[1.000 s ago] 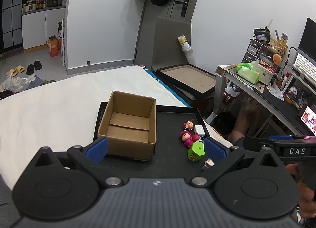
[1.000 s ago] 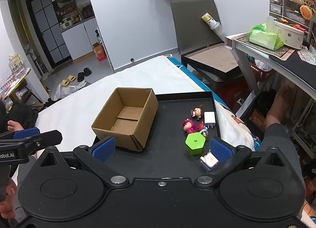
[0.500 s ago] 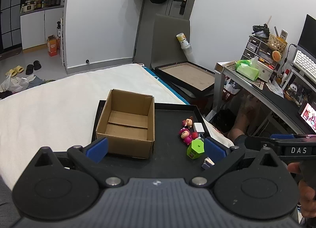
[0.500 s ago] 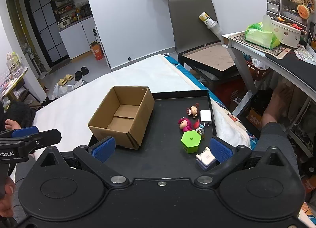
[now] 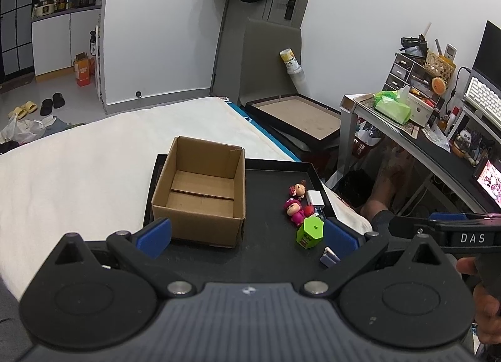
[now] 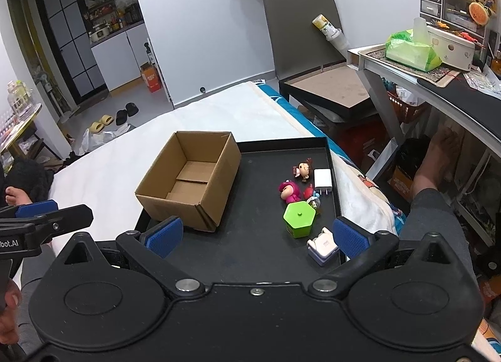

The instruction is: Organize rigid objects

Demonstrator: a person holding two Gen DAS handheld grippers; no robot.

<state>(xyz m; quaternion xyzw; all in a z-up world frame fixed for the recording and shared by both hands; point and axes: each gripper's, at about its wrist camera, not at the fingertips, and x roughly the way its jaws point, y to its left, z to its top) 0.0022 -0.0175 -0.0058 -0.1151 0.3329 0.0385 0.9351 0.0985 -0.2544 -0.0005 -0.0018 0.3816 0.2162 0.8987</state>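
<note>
Both grippers held above the near edge of the black tray [image 6: 281, 144], fingers spread wide and empty on the left gripper [image 5: 247, 235] and on the right gripper [image 6: 258, 233] alike. Nothing gripped, nothing touched yet.

Centre-left in both views: an open cardboard box [image 6: 188, 180], empty, standing on the tray. To its right, a loose cluster of small hard pieces: a green hexagonal container [image 6: 299, 218] nearest the middle, a pink figurine [image 6: 289, 191] and a brown-haired doll [image 6: 303, 169] just above it in frame, a white charger [image 6: 323, 180] against the tray's right rim, and a pale purple-and-white block [image 6: 322, 246] lowest, just beside the right gripper's right finger.

Judged light and stiff throughout, probably moulded plastic: little force wanted, none likely to deform. Smooth faces probably slippery, so best taken across flat, parallel sides: the hexagon across two opposite walls, the charger across its broad faces and clear of the prongs. Figurines rounder and apt to roll or twist out; best pinched at the body, not the head. Pieces crowded, so a risk of nudging neighbours on the way in.
</note>
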